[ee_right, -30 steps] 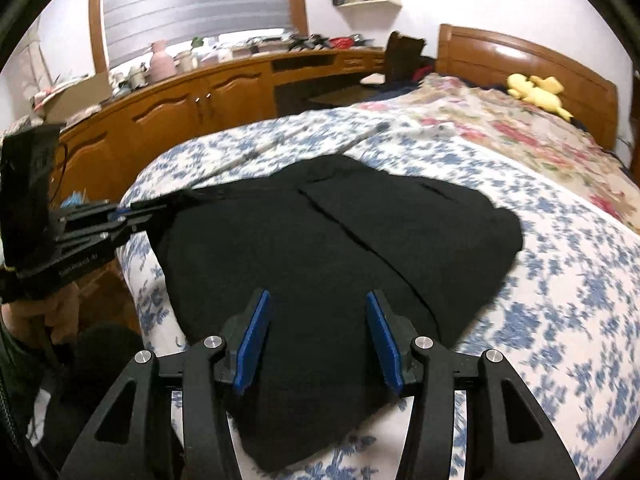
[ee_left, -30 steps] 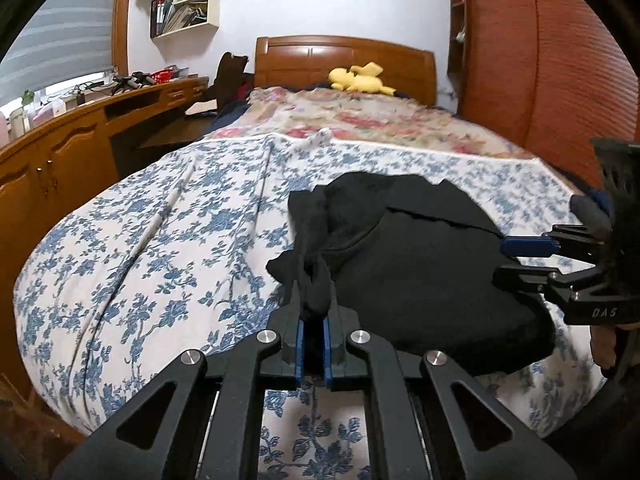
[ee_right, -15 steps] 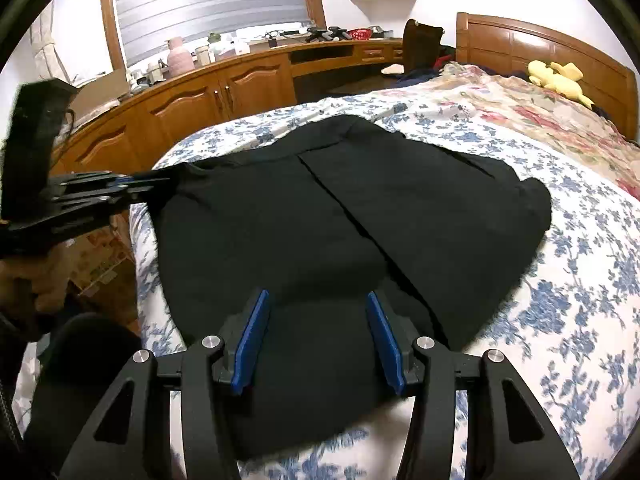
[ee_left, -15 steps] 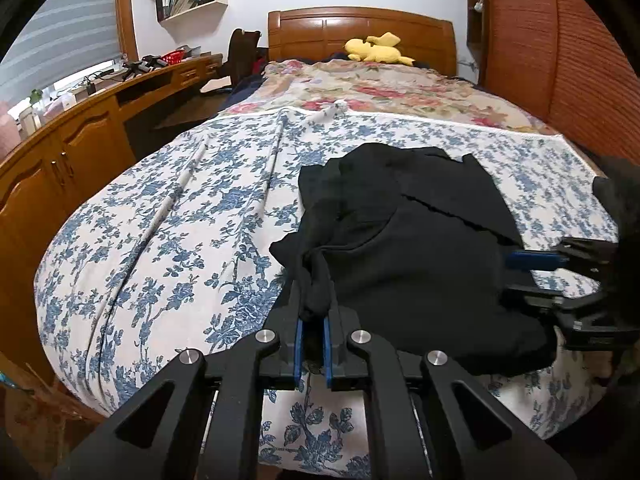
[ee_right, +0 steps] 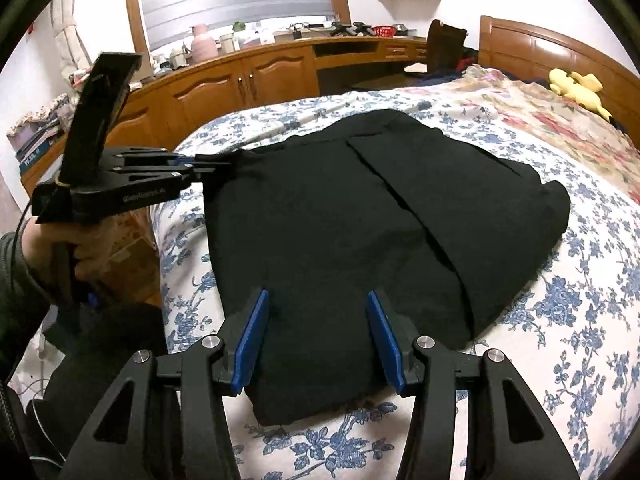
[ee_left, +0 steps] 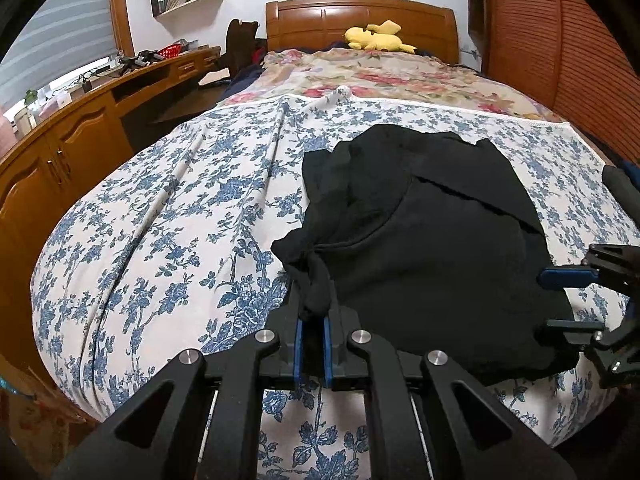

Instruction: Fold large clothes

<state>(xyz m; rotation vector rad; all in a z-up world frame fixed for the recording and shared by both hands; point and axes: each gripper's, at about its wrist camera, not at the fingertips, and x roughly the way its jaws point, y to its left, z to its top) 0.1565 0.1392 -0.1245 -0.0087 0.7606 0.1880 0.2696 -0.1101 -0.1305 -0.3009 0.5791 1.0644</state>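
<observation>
A large black garment (ee_left: pixel 432 240) lies partly folded on the blue-flowered bed sheet (ee_left: pixel 168 240). My left gripper (ee_left: pixel 311 320) is shut on a bunched corner of the garment at its near left edge; it also shows in the right wrist view (ee_right: pixel 224 164), gripping the garment's far left corner. My right gripper (ee_right: pixel 318 324) is open, its blue pads (ee_right: pixel 252 336) either side of the garment's (ee_right: pixel 360 220) near edge, just above the cloth. It also shows at the right in the left wrist view (ee_left: pixel 568 300).
A wooden headboard (ee_left: pixel 360 20) with a yellow plush toy (ee_left: pixel 376 38) stands at the far end, above a flowered quilt (ee_left: pixel 380 80). Wooden cabinets and a desk (ee_right: pixel 248 76) run along the window side. A wooden wardrobe (ee_left: pixel 560 60) lines the other side.
Both grippers have moved forward over the bed. The left one still holds the bunched corner. The right one has lowered nearer the garment's edge, still open.
</observation>
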